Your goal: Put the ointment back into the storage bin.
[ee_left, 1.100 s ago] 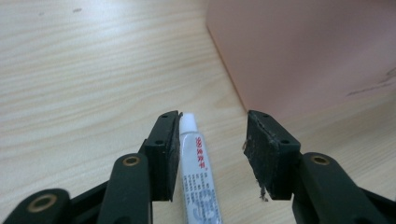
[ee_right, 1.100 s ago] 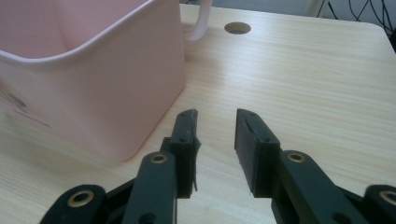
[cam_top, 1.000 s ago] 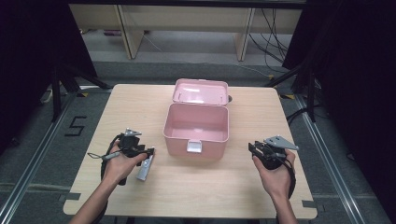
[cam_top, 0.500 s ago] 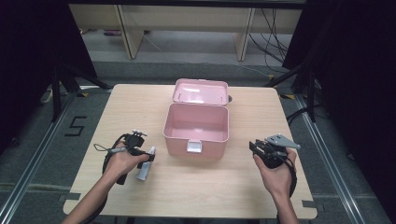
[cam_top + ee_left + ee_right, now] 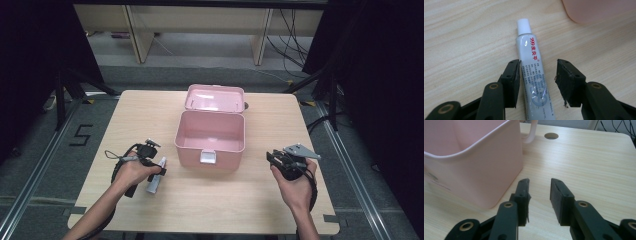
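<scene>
A white tube point(image 5: 526, 42) with a white cap and red print lies flat on the wooden table point(image 5: 225, 200), left of an open pink box point(image 5: 210, 147). My left gripper point(image 5: 537, 67) points down over the tube point(image 5: 154, 182). The tube runs between its jaws; one pad sits at the tube's edge and the other stands apart. The jaws have just been closing slightly and are still open. In the high view the left gripper point(image 5: 159, 169) is held by the person's left hand. My right gripper point(image 5: 274, 157) hovers open and empty right of the box point(image 5: 474, 150), also seen from its own camera as the right gripper point(image 5: 539, 182).
The box lid point(image 5: 215, 97) leans back behind the box, which looks empty inside. A round hole point(image 5: 551, 136) is cut in the table behind the box. Table legs, cables and a floor mark lie beyond the far edge.
The left gripper has tipped down and settled a little closer over the tube. The right hand and the box have not moved.
</scene>
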A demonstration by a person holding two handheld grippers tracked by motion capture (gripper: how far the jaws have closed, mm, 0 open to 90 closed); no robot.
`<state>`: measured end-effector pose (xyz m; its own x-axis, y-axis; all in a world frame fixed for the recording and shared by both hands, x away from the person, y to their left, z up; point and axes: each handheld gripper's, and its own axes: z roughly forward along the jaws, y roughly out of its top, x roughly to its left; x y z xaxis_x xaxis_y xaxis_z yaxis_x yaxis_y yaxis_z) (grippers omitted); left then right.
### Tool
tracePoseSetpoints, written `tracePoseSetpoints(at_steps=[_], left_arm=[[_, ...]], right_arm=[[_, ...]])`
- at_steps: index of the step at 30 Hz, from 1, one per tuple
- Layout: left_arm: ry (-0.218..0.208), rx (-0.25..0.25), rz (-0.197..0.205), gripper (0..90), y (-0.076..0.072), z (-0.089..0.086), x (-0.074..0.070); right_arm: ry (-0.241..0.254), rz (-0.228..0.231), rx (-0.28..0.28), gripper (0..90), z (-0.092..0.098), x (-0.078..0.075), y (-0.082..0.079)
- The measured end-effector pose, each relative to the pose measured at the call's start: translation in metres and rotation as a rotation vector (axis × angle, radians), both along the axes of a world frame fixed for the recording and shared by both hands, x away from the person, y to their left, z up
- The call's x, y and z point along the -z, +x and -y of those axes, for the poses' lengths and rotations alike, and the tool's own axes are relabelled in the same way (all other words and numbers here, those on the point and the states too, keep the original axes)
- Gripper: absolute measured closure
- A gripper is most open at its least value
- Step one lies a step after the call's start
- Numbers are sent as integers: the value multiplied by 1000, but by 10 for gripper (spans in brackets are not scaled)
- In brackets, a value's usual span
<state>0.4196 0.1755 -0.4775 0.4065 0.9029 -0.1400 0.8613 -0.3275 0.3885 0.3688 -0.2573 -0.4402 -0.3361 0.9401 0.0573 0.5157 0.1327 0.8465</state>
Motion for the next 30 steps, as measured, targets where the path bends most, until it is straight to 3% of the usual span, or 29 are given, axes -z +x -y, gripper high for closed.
tracePoseSetpoints(at_steps=[1, 2, 3, 4, 5, 7, 8, 9, 14, 17, 20, 21, 23, 30], left_arm=[[-7, -21, -10, 539, -1, 2, 1], [6, 4, 4, 539, 0, 1, 1], [0, -9, -7, 540, -2, 3, 1], [23, 32, 3, 541, 0, 0, 1], [4, -6, -7, 541, -2, 3, 2], [10, -4, -4, 546, -2, 3, 3], [27, 20, 1, 547, -1, 2, 2], [34, 30, 2, 548, 0, 1, 3], [24, 2, -5, 564, -1, 4, 5], [47, 49, 10, 584, 1, 1, 5], [43, 41, 5, 604, 0, 3, 6], [46, 44, 8, 614, 0, 2, 6], [50, 47, 3, 625, 0, 3, 6], [70, 71, -9, 647, 1, 6, 7]], right_arm=[[8, 7, -8, 691, 0, 1, 1], [6, 8, -7, 691, 0, 1, 1], [6, 6, -8, 691, 0, 1, 1], [6, 6, -8, 691, 0, 1, 1], [7, 6, -8, 691, 0, 1, 1], [5, 2, -3, 692, 0, 0, 0], [13, -6, 13, 691, -2, -1, -1], [-10, 11, 2, 692, 0, -1, 0], [-7, -1, 3, 692, 0, -2, 0], [31, -34, 25, 693, -3, -2, -2], [16, -17, 9, 693, -2, -2, 0], [-10, 5, -4, 693, 0, -2, 1], [7, -11, 4, 694, -2, -2, 0], [-9, 16, -6, 695, 0, -3, 1]])
